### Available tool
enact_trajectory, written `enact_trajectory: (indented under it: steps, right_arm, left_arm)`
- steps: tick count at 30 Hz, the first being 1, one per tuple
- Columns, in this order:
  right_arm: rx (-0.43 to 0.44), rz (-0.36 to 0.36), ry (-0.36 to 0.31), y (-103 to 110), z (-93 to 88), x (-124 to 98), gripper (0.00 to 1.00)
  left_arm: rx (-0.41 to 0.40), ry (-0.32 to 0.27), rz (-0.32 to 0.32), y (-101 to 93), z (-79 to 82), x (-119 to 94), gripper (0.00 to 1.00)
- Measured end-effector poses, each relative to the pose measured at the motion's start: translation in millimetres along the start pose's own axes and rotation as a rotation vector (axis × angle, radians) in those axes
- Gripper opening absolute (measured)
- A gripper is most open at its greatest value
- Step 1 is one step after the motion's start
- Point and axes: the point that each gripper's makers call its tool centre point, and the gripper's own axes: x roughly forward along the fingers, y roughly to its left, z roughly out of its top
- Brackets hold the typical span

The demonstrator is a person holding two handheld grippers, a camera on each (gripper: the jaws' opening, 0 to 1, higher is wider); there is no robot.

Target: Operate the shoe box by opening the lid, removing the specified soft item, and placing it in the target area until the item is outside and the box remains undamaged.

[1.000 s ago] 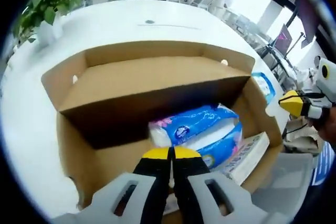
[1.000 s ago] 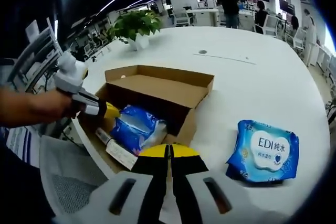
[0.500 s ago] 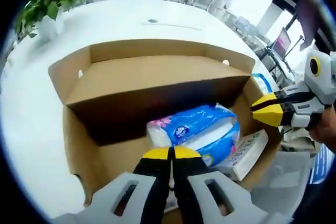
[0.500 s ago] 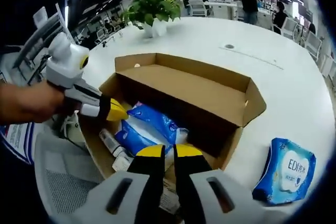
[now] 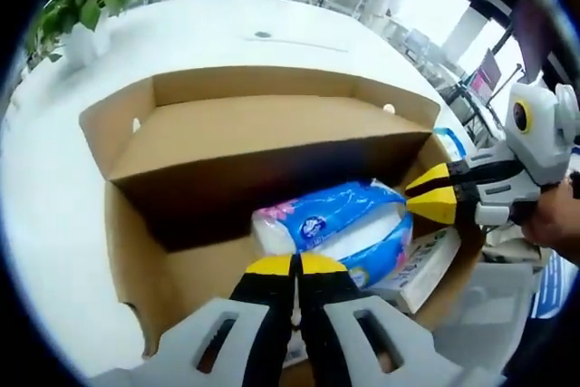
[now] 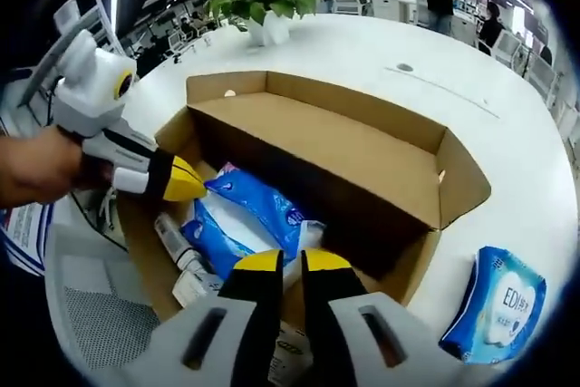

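White round table [image 5: 54, 188] in an open office carries an open cardboard shoe box [image 5: 272, 133], its lid [image 6: 326, 138] folded back upright. Inside the box lies a blue tissue pack [image 5: 340, 224] beside a white booklet [image 5: 426, 265] and a small tube [image 6: 172, 242]. Both grippers hover over the box with jaws pressed together, holding nothing: the left gripper [image 5: 294, 267] and the right gripper [image 6: 282, 263]. A blue EDI wipes pack [image 6: 497, 305] rests on the table beside the box; a potted plant [image 6: 263, 2] stands well apart
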Motion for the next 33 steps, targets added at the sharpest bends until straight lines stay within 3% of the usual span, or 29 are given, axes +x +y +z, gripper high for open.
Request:
enact_trajectory:
  steps: [8,18,24,33]
  right_arm:
    - [-0.014,-0.025,0.071,-2.1,-9.6,9.2,0.09]
    - [-0.011,-0.019,0.109,-3.6,-14.9,17.1,0.06]
    - [-0.017,-0.013,0.112,-2.0,-14.8,16.4,0.00]
    - [-0.017,-0.008,0.106,-1.2,-13.1,15.8,0.00]
  left_arm:
    - [0.005,0.002,-0.004,-1.9,1.0,-0.6,0.00]
    - [0.002,0.002,-0.013,-1.1,0.4,-0.3,0.00]
    - [-0.009,-0.001,-0.022,-2.1,0.3,-1.3,0.00]
    - [-0.018,-0.007,-0.031,-2.8,1.0,-3.8,0.00]
